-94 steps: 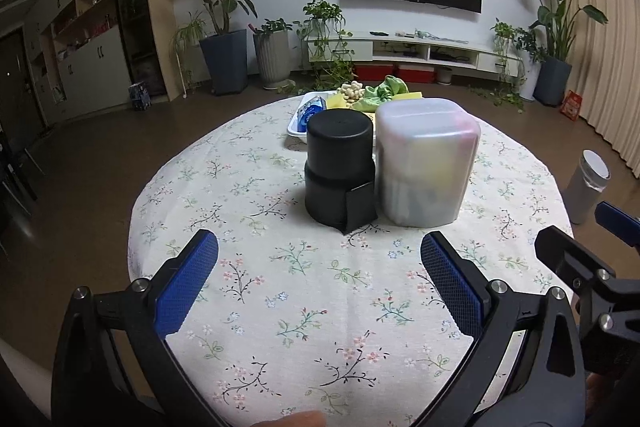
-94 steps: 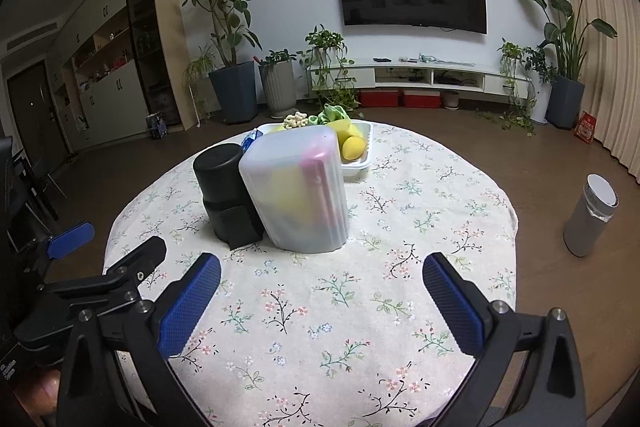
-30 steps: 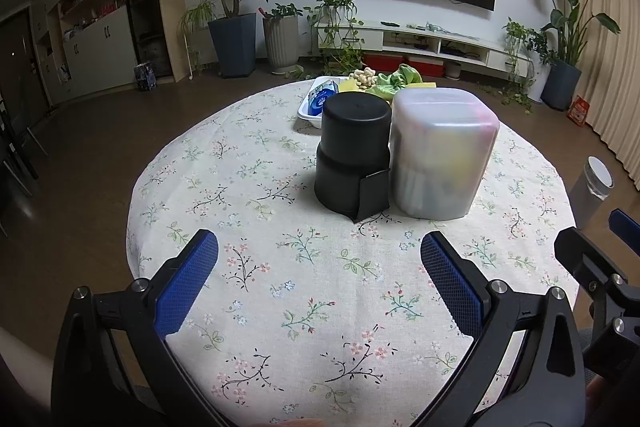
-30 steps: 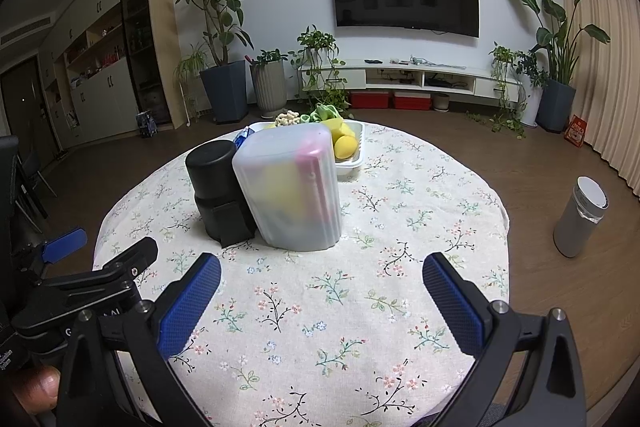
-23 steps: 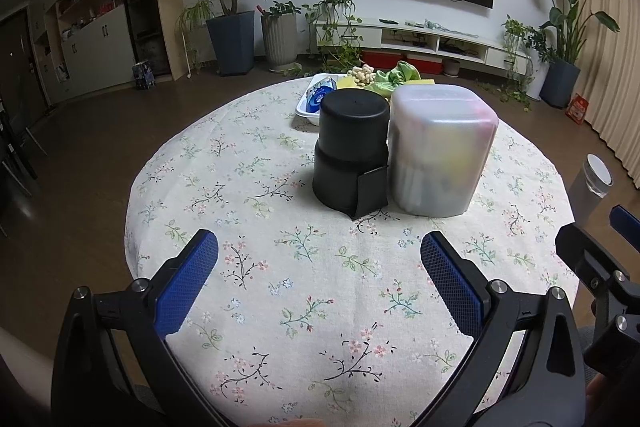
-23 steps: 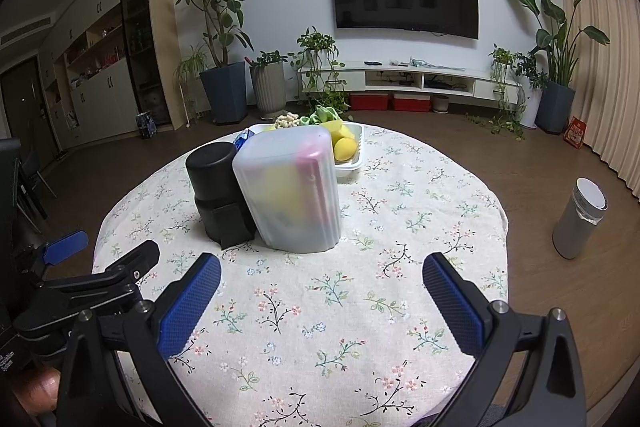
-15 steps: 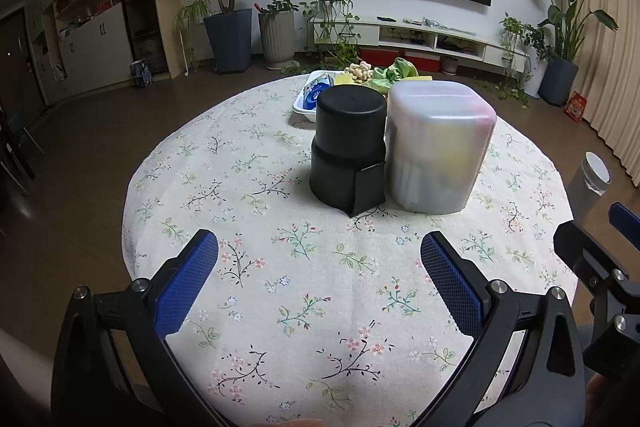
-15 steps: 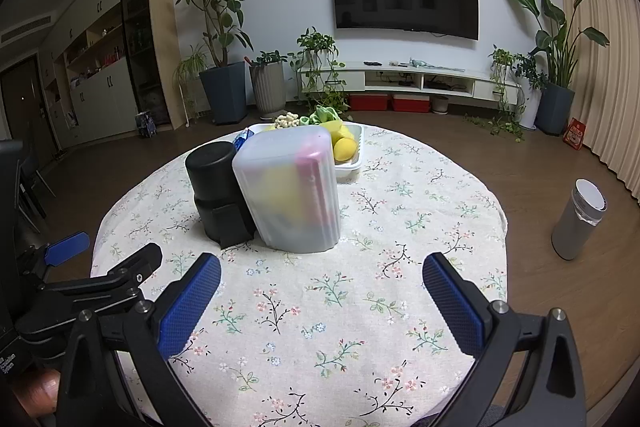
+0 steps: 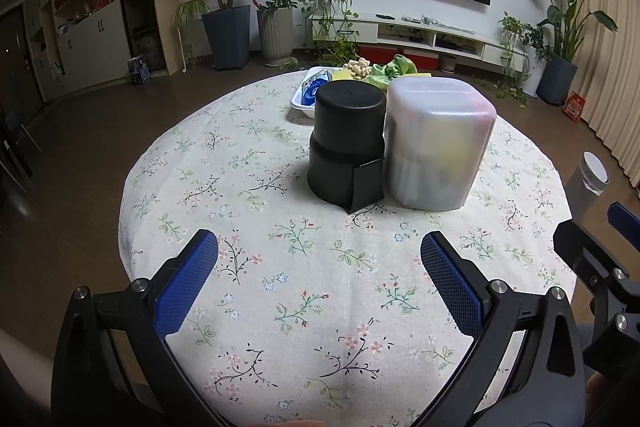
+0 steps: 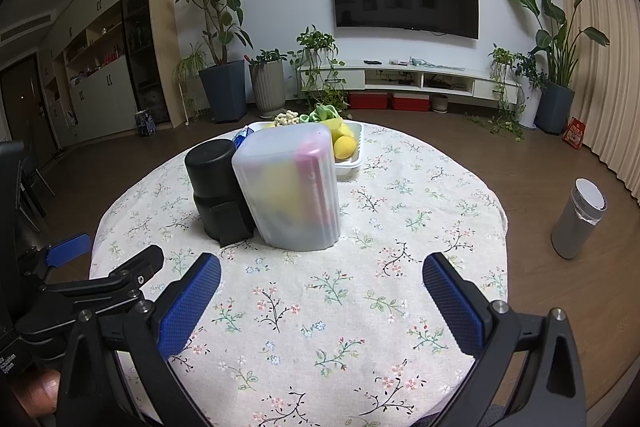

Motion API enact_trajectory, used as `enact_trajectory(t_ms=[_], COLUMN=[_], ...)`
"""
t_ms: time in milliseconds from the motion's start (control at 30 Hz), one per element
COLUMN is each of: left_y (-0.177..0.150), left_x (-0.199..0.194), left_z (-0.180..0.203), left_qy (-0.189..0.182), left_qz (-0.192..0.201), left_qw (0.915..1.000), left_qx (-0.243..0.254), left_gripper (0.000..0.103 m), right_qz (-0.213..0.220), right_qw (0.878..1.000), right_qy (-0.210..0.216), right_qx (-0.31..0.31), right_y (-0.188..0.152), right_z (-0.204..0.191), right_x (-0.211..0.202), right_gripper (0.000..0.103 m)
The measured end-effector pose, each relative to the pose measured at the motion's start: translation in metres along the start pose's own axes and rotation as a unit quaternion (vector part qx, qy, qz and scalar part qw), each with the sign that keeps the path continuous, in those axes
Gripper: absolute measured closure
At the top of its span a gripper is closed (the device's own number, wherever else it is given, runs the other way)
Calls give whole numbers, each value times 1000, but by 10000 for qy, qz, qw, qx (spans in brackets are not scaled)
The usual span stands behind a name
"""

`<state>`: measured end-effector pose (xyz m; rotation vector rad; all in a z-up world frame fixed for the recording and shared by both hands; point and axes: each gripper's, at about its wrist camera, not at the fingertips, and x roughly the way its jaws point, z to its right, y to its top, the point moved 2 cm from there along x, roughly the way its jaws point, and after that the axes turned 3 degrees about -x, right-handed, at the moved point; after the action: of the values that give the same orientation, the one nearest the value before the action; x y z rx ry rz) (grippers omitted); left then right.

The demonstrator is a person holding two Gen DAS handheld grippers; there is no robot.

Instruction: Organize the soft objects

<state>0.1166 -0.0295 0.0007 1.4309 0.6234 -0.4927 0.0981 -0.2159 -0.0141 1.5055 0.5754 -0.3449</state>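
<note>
- Soft objects sit in white tray (image 9: 301, 101) at the far side of the surface (image 9: 320, 287), behind black container (image 9: 346, 143) and frosted bin (image 9: 438, 143), which stand touching.
- Tray lies straight ahead of both grippers, well apart; neither clearly nearer.
- Left gripper (image 9: 319, 269): fingers spread wide, holding nothing.
- Right gripper (image 10: 321, 293): fingers spread wide, holding nothing, hovering over near edge.

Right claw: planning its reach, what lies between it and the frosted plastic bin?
Only bare floral tablecloth separates right claw from frosted plastic bin, per right wrist view.
</note>
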Motion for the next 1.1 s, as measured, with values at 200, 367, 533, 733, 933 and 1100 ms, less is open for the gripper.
enact_trajectory(t_ms=[200, 367, 533, 733, 933, 1100], left_y=[0, -1, -1, -1, -3, -4], left_x=[0, 0, 1, 1, 2, 2], left_z=[0, 0, -1, -1, -1, -1], left_qy=[3, 4, -3, -8, -5, 5], left_qz=[-8, -17, -19, -19, -31, -26], left_qw=[10000, 10000, 10000, 10000, 10000, 10000], left_qx=[4, 7, -4, 0, -1, -6], left_gripper=[0, 0, 0, 0, 0, 0], right_qz=[-4, -8, -6, -6, -10, -9], right_qw=[10000, 10000, 10000, 10000, 10000, 10000], right_qy=[-1, -3, -3, 1, 0, 0], right_qx=[-6, -3, -6, -3, -6, -9], right_y=[-1, 0, -1, -1, -1, 0], right_z=[0, 0, -1, -1, -1, 0], right_x=[0, 0, 0, 0, -1, 0], right_gripper=[0, 0, 0, 0, 0, 0])
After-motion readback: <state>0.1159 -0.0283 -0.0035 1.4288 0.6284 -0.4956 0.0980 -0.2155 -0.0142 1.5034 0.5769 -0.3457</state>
